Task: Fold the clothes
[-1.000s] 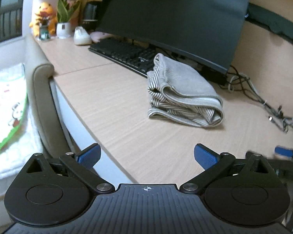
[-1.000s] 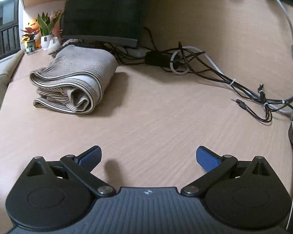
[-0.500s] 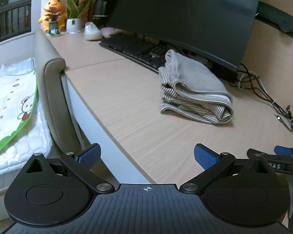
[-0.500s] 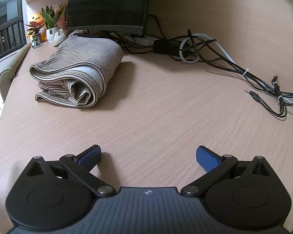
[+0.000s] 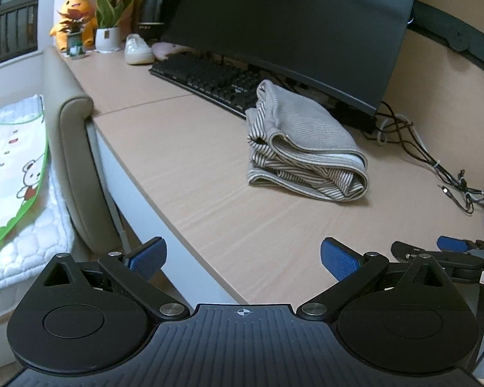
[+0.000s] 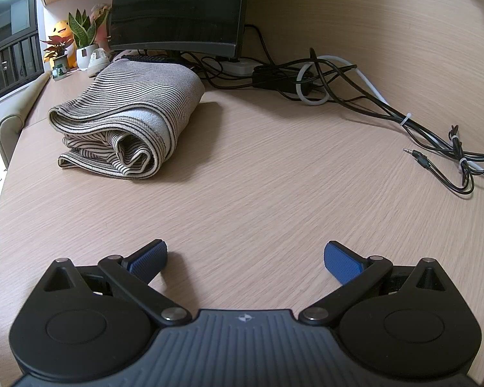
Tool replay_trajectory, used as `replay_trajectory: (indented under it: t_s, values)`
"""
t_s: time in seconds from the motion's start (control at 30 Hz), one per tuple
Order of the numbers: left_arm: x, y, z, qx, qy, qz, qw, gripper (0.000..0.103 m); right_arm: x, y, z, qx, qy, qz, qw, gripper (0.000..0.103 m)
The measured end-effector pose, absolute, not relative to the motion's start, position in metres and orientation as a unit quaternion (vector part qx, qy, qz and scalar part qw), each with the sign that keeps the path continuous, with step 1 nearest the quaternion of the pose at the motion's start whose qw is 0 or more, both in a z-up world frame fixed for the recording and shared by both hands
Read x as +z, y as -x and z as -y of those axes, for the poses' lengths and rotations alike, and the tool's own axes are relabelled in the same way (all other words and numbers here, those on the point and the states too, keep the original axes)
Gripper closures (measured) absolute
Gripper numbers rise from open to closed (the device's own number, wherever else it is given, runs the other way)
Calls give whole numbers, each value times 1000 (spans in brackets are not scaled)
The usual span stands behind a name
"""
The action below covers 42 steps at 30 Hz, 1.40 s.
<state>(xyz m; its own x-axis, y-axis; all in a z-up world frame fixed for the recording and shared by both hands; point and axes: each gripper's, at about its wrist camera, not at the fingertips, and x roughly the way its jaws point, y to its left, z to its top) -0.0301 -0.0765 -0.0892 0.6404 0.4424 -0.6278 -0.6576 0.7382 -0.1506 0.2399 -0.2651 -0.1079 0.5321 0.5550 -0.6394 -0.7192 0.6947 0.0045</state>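
A grey and dark striped garment (image 5: 306,148) lies folded in a thick stack on the wooden desk (image 5: 184,161), just in front of the monitor. The right wrist view shows the same garment (image 6: 129,119) at the left, its rolled edge facing me. My left gripper (image 5: 242,258) hangs open at the desk's front edge, well short of the garment, with nothing between its blue pads. My right gripper (image 6: 245,258) is open too, low over bare desk (image 6: 274,193), to the right of the garment. The right gripper's tips (image 5: 435,251) show at the right edge of the left wrist view.
A black monitor (image 5: 290,22) and keyboard (image 5: 206,77) stand behind the garment. Tangled cables (image 6: 355,96) run along the back right. A plant pot (image 5: 108,32), a plush toy (image 5: 72,19) and a small shoe (image 5: 138,50) sit far left. A chair back (image 5: 74,148) and a bed quilt (image 5: 9,167) lie left of the desk.
Both grippers have drawn back from the folded garment and stay open. The left view now takes in more of the desk edge, the chair and the bed.
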Motion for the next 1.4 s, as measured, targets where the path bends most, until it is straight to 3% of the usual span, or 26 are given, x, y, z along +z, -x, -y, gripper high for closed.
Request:
replay_trajectory:
  t_s: [0.27, 1.4]
  values:
    - [-75, 28, 80, 324, 176, -273, 889, 0, -108, -239, 265, 367, 131, -314, 866, 0]
    - [-106, 30, 84, 317, 210, -330, 864, 0, -107, -240, 265, 368, 131, -314, 865, 0]
